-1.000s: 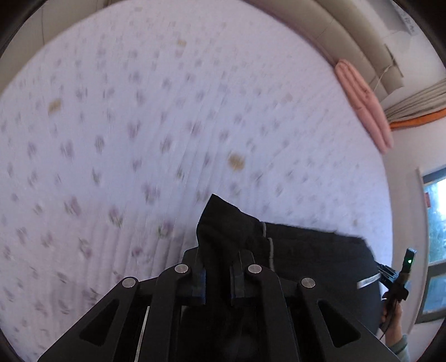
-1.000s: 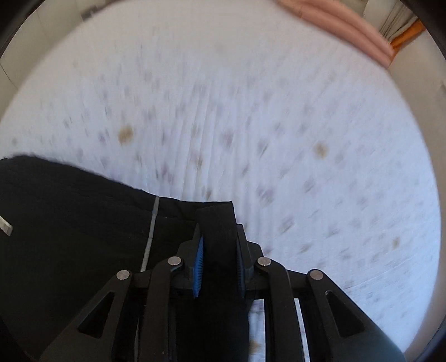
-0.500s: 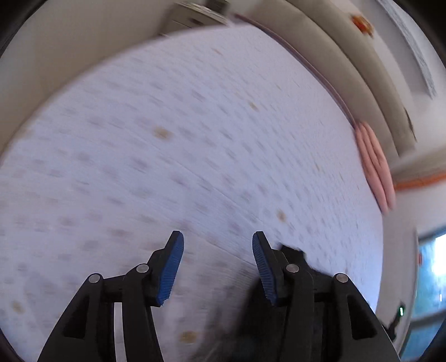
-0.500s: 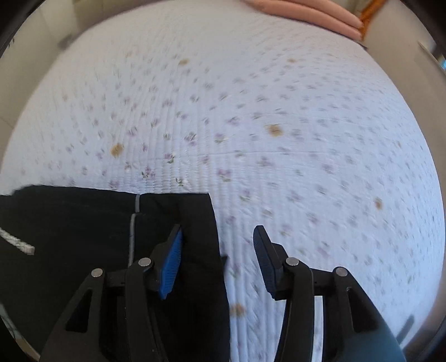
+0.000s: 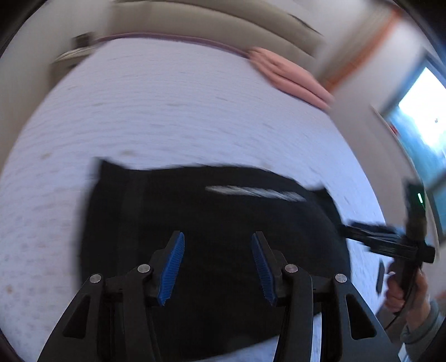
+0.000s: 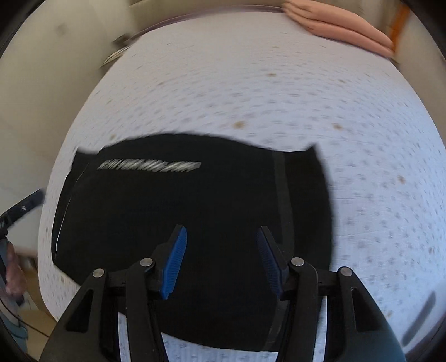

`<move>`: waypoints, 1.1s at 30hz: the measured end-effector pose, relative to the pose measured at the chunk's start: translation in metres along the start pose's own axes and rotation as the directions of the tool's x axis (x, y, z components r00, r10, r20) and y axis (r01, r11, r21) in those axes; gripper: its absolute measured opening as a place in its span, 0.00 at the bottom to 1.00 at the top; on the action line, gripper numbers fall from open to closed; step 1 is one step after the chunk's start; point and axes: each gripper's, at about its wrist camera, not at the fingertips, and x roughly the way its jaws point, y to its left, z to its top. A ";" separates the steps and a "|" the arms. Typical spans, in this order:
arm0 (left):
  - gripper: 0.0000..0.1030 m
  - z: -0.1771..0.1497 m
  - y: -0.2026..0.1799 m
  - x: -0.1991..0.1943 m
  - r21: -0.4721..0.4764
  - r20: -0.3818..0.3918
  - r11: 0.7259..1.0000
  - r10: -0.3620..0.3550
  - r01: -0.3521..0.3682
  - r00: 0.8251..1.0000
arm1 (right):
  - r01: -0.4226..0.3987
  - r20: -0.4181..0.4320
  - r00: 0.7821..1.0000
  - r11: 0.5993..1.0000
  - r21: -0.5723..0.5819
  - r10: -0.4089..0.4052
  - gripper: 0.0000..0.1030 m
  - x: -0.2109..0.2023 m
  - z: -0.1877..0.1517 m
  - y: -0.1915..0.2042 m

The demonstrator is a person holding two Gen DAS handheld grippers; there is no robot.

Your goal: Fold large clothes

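Observation:
A black garment (image 5: 211, 222) with a white printed strip lies folded flat on the floral bedspread (image 5: 178, 105); it also shows in the right wrist view (image 6: 195, 206). My left gripper (image 5: 217, 264) is open and empty, raised above the garment's near part. My right gripper (image 6: 221, 260) is open and empty, also above the garment. The right gripper shows at the right edge of the left wrist view (image 5: 390, 242), held in a hand. Both views are motion-blurred.
A pink folded blanket (image 5: 290, 75) lies at the far edge of the bed, also in the right wrist view (image 6: 343, 25). A beige headboard (image 5: 211, 22) stands behind the bed. A bright window (image 5: 423, 111) is at the right. The bedspread (image 6: 278, 97) stretches beyond the garment.
Both grippers let go of the black garment's corners, opened, and pulled back and up. The garment now lies flat on the bed below them.

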 end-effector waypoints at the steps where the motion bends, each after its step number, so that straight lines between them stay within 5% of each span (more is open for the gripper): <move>1: 0.50 -0.004 -0.013 0.009 0.026 -0.016 1.000 -0.017 0.017 1.000 | -0.012 -0.003 1.000 1.000 -0.022 0.012 0.54 0.004 -0.004 0.012; 4: 0.50 -0.018 -0.041 0.050 0.100 -0.087 0.995 -0.001 0.010 0.996 | 0.002 -0.037 0.999 0.998 -0.062 -0.004 0.54 0.029 -0.015 0.032; 7: 0.47 -0.032 -0.035 0.092 0.126 -0.167 0.991 0.069 -0.048 0.984 | 0.102 -0.071 0.991 0.988 -0.119 -0.111 0.54 0.066 -0.031 0.041; 12: 0.47 -0.035 -0.017 0.128 0.099 -0.185 0.991 0.104 -0.086 0.977 | 0.116 -0.127 0.983 0.987 -0.114 -0.130 0.56 0.109 -0.040 0.038; 19: 0.48 -0.022 -0.019 0.108 0.096 -0.168 0.992 0.095 -0.080 0.981 | 0.034 -0.142 0.989 0.997 -0.064 -0.042 0.57 0.091 -0.030 0.027; 21: 0.48 -0.012 -0.014 0.084 0.049 -0.138 0.998 0.034 -0.027 0.990 | -0.047 -0.062 0.997 0.998 -0.037 0.045 0.57 0.060 -0.014 0.024; 23: 0.48 -0.002 -0.006 0.063 0.005 -0.078 1.000 0.017 -0.016 0.997 | -0.037 0.022 0.999 0.997 -0.073 0.038 0.57 0.038 0.003 0.032; 26: 0.48 0.009 0.013 0.053 -0.051 -0.028 0.996 0.070 -0.071 0.997 | -0.033 0.051 0.998 0.995 -0.098 0.038 0.57 0.045 0.028 0.046; 30: 0.47 0.002 0.042 0.083 -0.080 -0.117 0.985 0.143 -0.153 0.983 | -0.002 -0.086 0.996 0.998 -0.061 -0.003 0.56 0.113 0.044 0.045; 33: 0.47 -0.002 0.043 0.104 0.000 -0.127 0.974 0.227 -0.229 0.966 | -0.036 -0.164 0.986 0.999 0.028 0.040 0.57 0.145 0.045 0.033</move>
